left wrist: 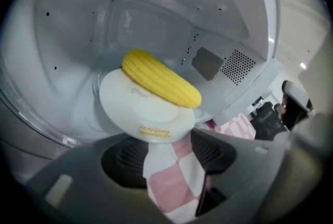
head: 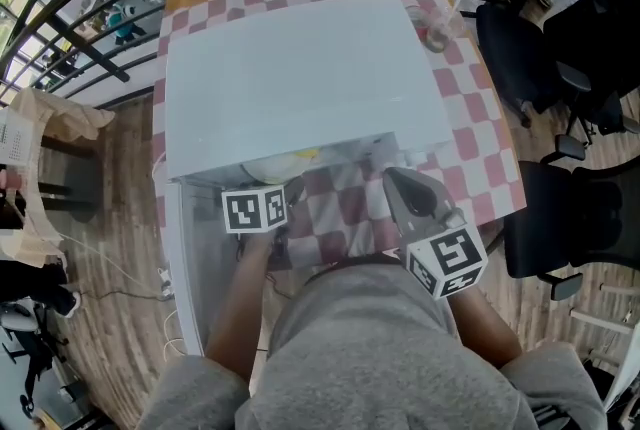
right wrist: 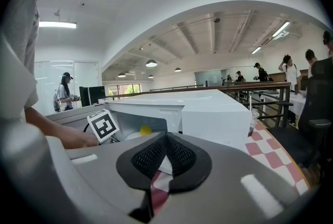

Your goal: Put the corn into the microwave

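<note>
While it lies across a white plate (left wrist: 136,113), the corn (left wrist: 161,84) sits inside the microwave's (left wrist: 62,35) open cavity, just ahead of the left tongs (left wrist: 171,139). The plate's near rim comes right up to the tips of these tongs, though contact cannot be judged. Their jaws stand apart, released, with only the pink-and-white checked cloth (left wrist: 171,181) showing in the gap. Off to their right, the right tongs (right wrist: 165,137) are clenched on nothing, aimed at the microwave's front from outside. The cloth covers the counter (head: 480,128) beneath.
</note>
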`<action>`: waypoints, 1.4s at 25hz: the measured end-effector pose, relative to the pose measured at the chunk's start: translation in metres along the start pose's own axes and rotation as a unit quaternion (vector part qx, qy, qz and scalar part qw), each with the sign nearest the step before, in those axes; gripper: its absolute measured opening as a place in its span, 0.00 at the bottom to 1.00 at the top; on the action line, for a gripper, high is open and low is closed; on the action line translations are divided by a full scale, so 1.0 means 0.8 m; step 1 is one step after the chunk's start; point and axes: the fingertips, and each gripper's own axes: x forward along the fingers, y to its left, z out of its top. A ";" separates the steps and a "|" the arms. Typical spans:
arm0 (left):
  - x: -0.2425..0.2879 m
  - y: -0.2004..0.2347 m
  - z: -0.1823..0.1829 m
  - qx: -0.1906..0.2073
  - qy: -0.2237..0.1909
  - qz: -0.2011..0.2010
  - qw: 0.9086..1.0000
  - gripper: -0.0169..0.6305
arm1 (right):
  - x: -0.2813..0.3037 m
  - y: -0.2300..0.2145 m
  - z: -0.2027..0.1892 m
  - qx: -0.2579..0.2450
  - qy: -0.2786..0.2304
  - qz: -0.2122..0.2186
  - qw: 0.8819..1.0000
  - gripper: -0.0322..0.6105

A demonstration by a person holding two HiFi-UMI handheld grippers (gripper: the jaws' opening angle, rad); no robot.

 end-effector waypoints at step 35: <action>0.011 -0.004 -0.014 0.026 0.065 -0.014 0.997 0.06 | -0.010 -0.014 -0.010 0.007 0.007 -0.021 1.000 0.05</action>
